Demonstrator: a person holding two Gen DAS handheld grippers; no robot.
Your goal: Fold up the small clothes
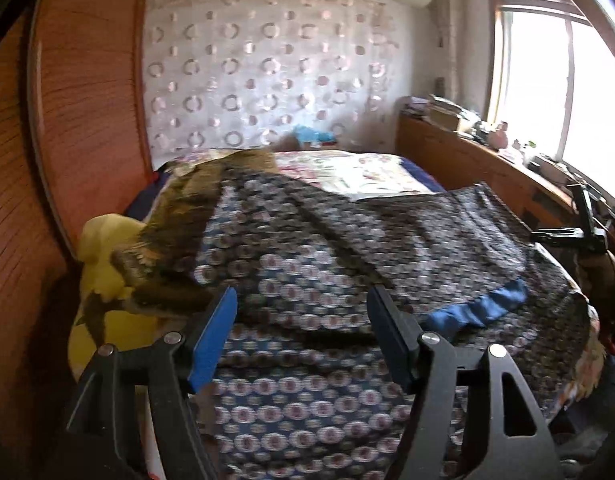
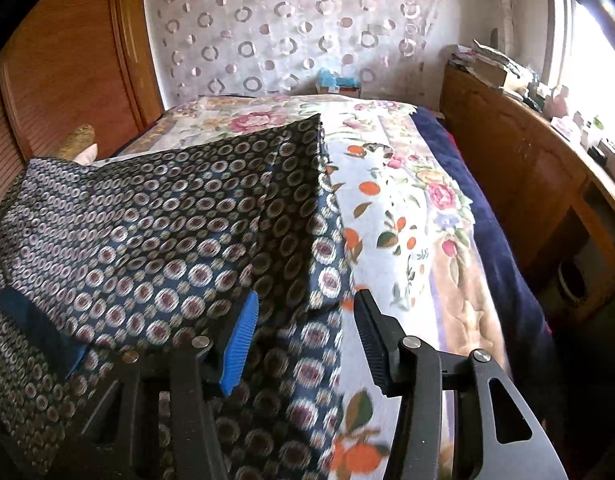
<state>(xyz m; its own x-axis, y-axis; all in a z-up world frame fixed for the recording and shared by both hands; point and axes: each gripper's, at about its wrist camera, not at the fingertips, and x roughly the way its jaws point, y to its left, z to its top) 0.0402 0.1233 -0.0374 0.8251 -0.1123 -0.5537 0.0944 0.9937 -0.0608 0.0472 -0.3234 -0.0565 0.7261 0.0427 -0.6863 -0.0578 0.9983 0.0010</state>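
Observation:
A dark blue garment (image 1: 327, 248) printed with round medallions lies spread on the bed, one layer folded over another. A plain blue band (image 1: 475, 310) shows at its near right edge. My left gripper (image 1: 301, 322) hangs open over the garment's near part, with nothing between its blue pads (image 1: 213, 340). In the right wrist view the same garment (image 2: 167, 232) fills the left half, its blue band (image 2: 35, 332) at the near left. My right gripper (image 2: 305, 306) is open. The garment's right edge (image 2: 327, 276) lies below the gap, and the pads are not pressing on it.
The bed carries a floral blanket (image 2: 407, 200) over a navy cover (image 2: 503, 248). A yellow cushion (image 1: 103, 268) lies at the garment's left. A wooden wardrobe (image 1: 87, 100) stands left, and a cluttered wooden cabinet (image 2: 519, 168) runs along the right under a window.

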